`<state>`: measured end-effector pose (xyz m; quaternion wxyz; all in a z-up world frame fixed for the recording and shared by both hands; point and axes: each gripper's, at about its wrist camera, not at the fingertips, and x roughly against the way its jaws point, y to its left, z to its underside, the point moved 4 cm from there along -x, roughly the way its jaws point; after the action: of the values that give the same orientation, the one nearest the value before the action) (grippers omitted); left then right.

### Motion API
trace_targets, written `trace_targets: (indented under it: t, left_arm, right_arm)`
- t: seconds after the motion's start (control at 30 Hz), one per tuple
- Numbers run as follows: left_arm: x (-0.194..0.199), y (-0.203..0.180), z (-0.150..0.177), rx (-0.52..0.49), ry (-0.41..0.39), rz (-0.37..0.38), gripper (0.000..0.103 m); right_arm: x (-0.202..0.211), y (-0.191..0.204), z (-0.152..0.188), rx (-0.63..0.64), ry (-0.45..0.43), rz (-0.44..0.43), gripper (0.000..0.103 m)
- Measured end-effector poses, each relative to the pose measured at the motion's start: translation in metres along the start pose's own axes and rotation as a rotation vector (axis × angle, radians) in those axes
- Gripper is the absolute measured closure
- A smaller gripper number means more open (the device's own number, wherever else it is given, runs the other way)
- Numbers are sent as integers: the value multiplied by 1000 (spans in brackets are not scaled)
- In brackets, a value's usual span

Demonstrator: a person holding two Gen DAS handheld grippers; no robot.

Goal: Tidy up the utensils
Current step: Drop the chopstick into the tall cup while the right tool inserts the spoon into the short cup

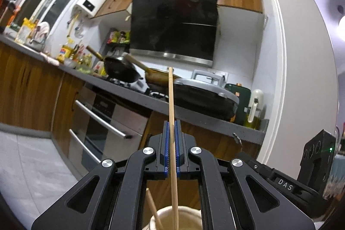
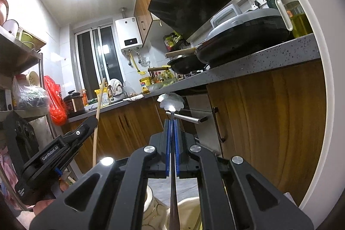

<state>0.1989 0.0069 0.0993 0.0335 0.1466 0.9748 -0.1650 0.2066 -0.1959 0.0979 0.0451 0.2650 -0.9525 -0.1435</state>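
Alignment of each held utensil with the container below it governs the coming move. The left gripper (image 1: 171, 133) is clamped on a wooden chopstick (image 1: 171, 96), whose long axis runs along the fingers, upper end pointing away from the camera toward the countertop (image 1: 194, 115). Its lower end passes back between the finger linkages and appears to dip into the cream holder (image 1: 183, 215) directly below; a second chopstick (image 1: 154, 210) leans inside that holder.

The right gripper (image 2: 171, 133) is closed on the flat handle of a metal spoon (image 2: 171, 100), with the scalloped bowl at the far end and the handle running back toward a pale container (image 2: 189, 212) beneath the gripper. Whether the handle tip is inside it cannot be determined. A patterned jar (image 2: 151, 204) stands just beside that container.

In the right wrist view, the left gripper (image 2: 86, 122) sits to the left with the chopstick (image 2: 98, 109) upright.

Judgement: both utensils are oriented for a straight move along their own axes. The cabinet fronts (image 2: 269, 118) and oven handle (image 2: 189, 118) lie ahead, apart from both utensils.
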Motion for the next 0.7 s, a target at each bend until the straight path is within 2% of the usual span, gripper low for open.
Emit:
trace_targets:
  t: [0.13,0.37,0.7]
  left_arm:
    - [-9,-4,5,-37,27,14,98]
    - [-7,1,18,-45,64,62,98]
    - [-13,0,22,-44,76,79,98]
  right_arm:
    - [-5,4,0,22,-14,5,100]
    - [-9,4,6,37,-9,12,100]
    - [-16,4,10,47,1,24,100]
